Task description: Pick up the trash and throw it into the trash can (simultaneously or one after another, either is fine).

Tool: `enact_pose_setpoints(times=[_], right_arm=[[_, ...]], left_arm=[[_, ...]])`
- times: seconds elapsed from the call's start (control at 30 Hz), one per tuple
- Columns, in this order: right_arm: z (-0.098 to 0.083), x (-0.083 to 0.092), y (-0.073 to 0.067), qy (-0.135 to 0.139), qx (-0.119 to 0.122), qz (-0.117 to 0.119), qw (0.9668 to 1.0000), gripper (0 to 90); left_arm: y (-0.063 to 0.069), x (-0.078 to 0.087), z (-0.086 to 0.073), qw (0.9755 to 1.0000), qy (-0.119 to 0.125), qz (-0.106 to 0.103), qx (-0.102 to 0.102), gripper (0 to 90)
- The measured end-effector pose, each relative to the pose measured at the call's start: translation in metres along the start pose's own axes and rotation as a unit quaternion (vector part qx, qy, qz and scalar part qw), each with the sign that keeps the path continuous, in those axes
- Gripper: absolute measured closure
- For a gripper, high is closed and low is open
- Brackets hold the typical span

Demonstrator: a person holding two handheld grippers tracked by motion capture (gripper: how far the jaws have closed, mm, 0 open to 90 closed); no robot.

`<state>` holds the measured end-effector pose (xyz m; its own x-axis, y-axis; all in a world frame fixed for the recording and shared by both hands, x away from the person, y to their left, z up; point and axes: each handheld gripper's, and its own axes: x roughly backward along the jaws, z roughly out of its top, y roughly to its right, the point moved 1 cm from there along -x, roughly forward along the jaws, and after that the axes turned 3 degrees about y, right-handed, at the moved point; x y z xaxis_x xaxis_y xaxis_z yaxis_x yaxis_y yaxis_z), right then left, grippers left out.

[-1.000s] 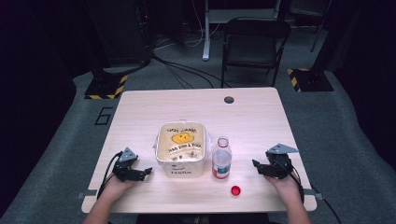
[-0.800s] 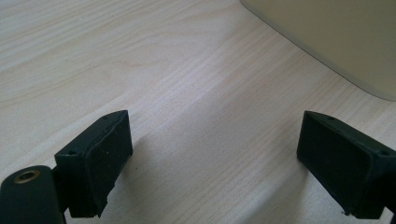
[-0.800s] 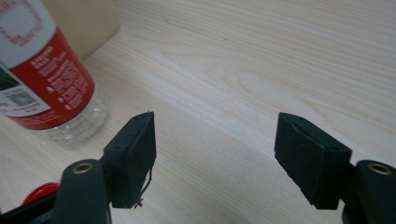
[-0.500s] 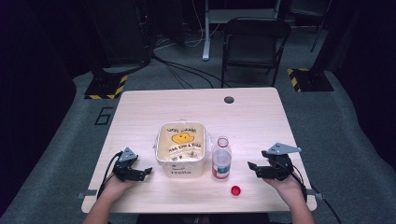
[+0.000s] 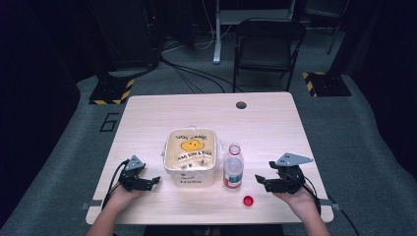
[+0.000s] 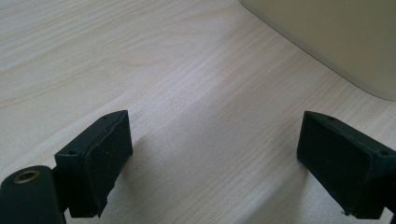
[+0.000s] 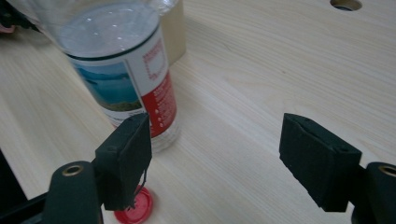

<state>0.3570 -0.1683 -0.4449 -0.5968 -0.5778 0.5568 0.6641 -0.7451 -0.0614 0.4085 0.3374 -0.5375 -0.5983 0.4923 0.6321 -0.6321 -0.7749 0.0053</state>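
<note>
**Open bottle, loose cap, tub**

I see a clear plastic bottle with a red, white and landscape-print label standing upright and uncapped, ahead of my right gripper, toward its left jaw. Its small round red plastic cap lies flat on the table just below that jaw. A cream square plastic tub with yellow-printed lid sits beside the bottle, ahead-right of my left gripper.

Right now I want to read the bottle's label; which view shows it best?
The right gripper view: the bottle stands close, its label's picture and red panel facing the camera, the neck cut off at the top. The high view shows the whole bottle, uncapped, but small. The left gripper view shows table and tub.
</note>
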Motion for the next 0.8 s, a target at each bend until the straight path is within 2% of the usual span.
enact_pose_setpoints(times=[0.1, 0.43, 0.57, 0.8], right_arm=[[0.002, 0.001, -0.004, 0.002, 0.004, 0.007, 1.0000, 24.4], [0.016, -0.002, -0.025, -0.004, 0.011, 0.034, 0.9993, 20.9], [0.021, -0.005, -0.032, -0.002, 0.019, 0.036, 0.9992, 18.5], [0.026, -0.012, -0.037, 0.005, 0.013, 0.039, 0.9991, 15.3]], left_arm=[[-0.001, 0.001, 0.000, 1.0000, -0.007, -0.005, -0.005, 10.2], [-0.002, 0.001, 0.000, 0.9999, -0.004, -0.012, -0.009, 10.1], [-0.004, 0.001, -0.001, 0.9997, -0.005, -0.017, -0.015, 10.0], [-0.004, 0.002, -0.001, 0.9996, -0.006, -0.023, -0.016, 10.0]])
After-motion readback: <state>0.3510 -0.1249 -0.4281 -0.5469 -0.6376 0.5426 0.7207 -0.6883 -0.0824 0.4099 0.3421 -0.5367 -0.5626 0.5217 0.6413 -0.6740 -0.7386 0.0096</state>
